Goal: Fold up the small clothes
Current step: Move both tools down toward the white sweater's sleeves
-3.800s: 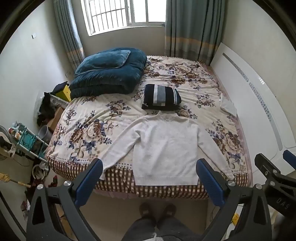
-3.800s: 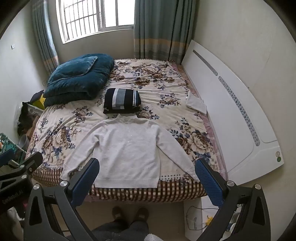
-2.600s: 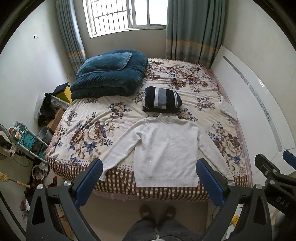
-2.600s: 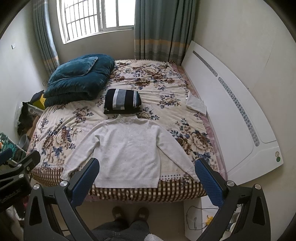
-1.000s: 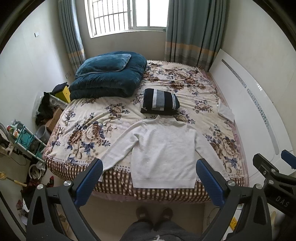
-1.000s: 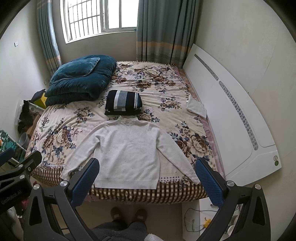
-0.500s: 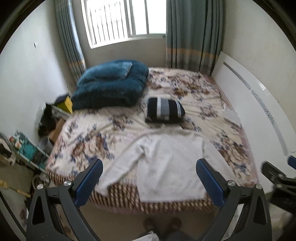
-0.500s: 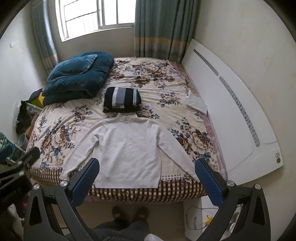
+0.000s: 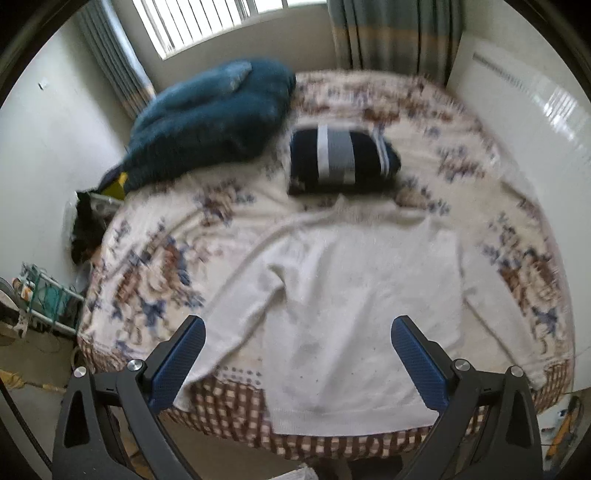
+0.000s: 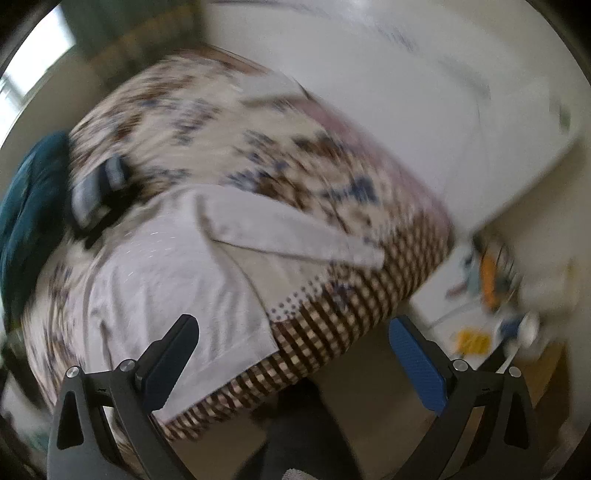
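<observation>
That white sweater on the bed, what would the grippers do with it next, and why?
Probably bring the right gripper down onto the nearest sleeve. The white sweater lies flat and unfolded with sleeves spread, and both the right and left gripper are open and empty.

you have a bed with a floral sheet [image 9: 155, 258] filling most of the left wrist view, its near edge hanging down in a brown checked border [image 9: 229, 417]. at the far left of the bed sits a heap of teal bedding [image 9: 210, 122]. beyond it, a barred window [image 9: 207, 22] and grey-green curtains [image 9: 395, 37] line the far wall. along the right runs a white panel [image 9: 524, 122]. on the floor to the left stands a small green rack [image 9: 48, 295], with dark clutter [image 9: 86, 229] just beyond it. in the blurred right wrist view, small orange and yellow items [image 10: 487, 280] lie on the floor right of the bed.
</observation>
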Demonstrator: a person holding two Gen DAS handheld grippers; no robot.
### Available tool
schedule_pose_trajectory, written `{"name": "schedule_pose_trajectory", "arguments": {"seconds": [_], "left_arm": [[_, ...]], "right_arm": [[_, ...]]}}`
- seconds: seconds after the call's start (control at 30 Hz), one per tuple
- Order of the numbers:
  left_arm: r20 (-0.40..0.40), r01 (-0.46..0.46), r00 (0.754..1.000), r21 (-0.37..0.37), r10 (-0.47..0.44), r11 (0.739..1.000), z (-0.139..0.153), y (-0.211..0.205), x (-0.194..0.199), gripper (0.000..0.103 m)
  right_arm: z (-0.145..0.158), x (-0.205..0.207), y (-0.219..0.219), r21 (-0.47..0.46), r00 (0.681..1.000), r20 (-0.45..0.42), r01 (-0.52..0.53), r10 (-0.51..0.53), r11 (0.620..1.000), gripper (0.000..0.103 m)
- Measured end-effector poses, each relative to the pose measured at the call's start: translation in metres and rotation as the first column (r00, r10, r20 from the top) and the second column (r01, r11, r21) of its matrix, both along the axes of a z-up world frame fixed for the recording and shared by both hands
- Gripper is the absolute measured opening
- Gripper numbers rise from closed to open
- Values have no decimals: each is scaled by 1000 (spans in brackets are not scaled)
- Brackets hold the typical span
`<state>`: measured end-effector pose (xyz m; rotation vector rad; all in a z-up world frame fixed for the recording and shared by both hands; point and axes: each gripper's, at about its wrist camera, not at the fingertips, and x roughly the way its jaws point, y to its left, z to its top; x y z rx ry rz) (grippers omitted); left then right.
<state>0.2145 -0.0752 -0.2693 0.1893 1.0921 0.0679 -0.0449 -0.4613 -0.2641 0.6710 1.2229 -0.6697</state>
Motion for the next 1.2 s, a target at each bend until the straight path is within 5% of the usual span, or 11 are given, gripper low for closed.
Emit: {"name": "schedule_pose_trajectory", "arguments": {"seconds": [0.27,0.47,0.53,0.6,0.67,0.7,0.83,0.93,0.97,1.03,1.2], "left_arm": [[-198,-18,980,72,32,997,-124,-34,45,103],[-272,-14,961,106,43,994,-197,-51,67,103],[-283,-23,958,99,51,995,-211,-54,76,103],[-295,-21,954,88,46,996,-226,-59,81,103],[-305,-6,952,83,31,997,-238,-63,84,103],[-309,6,951,83,20,997,-245,-66,85,103],[-308,47,951,79,-20,996,-255,-71,85,103],[-312,73,949,84,-44,994,-261,-75,85,103],[-316,80,948,92,-47,993,-264,-76,85,103],[-327,87,944,99,-50,991,-269,-76,85,103],[-327,90,943,98,-53,991,-275,-74,86,103]], "right_arm": [[-196,-25,-132,175,933,-106,358,-344,917,103],[-307,-50,-193,298,794,-140,604,-592,739,95],[-332,-54,-206,362,749,-113,643,-653,674,82],[-346,-48,-213,396,743,-91,638,-663,661,39],[-339,-34,-215,353,777,-65,605,-627,714,16],[-329,-29,-215,318,794,-28,583,-607,748,14],[-258,-10,-205,157,858,153,469,-491,869,13],[-252,-7,-208,66,899,116,417,-422,907,20],[-266,-11,-214,77,908,47,413,-417,907,34],[-295,-27,-220,124,879,-80,476,-469,871,49],[-319,-61,-216,363,747,77,596,-661,716,62]]}}
